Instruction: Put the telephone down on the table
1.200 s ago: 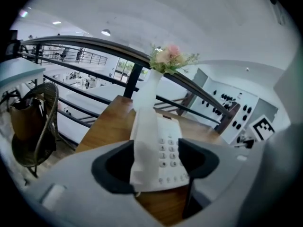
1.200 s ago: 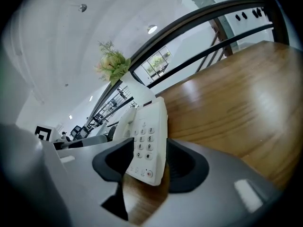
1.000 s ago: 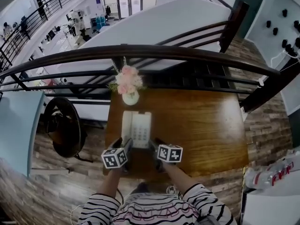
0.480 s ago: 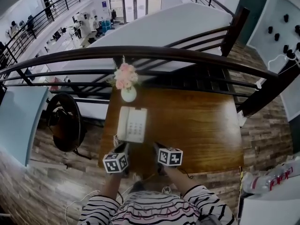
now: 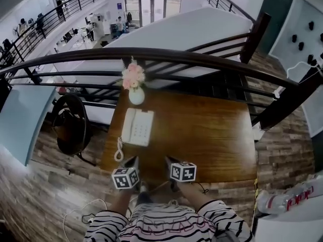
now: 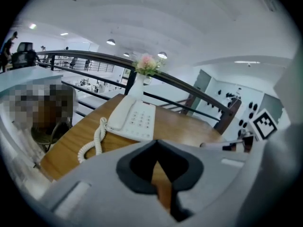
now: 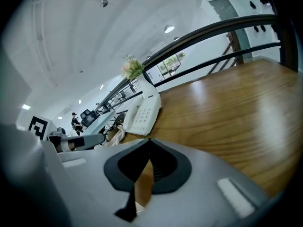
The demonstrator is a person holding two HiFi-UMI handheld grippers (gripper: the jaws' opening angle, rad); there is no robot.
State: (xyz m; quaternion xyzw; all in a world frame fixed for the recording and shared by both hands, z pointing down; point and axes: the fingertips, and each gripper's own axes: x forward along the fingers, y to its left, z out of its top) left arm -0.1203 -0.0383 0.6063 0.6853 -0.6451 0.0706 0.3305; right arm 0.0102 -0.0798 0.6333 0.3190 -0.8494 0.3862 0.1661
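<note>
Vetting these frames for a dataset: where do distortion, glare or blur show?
Head view: fisheye bows the railing into an arc. Left gripper view: dark vignetted corners, telephone sharp. Right gripper view: tilted, with a pale sheen on the table.

The 2 grippers hang side by side in front of the person's chest, both pointing forward and somewhat down, their tips angled slightly toward each other. The left gripper [image 5: 134, 160] has just been closing its jaws, and they meet with nothing between them. The right gripper [image 5: 168, 161] has its jaws pressed together too, also empty. Both forearms [image 5: 120, 199] reach out from striped sleeves [image 5: 107, 227], and the wrists appear tucked beneath the marker cubes [image 5: 124, 178].
</note>
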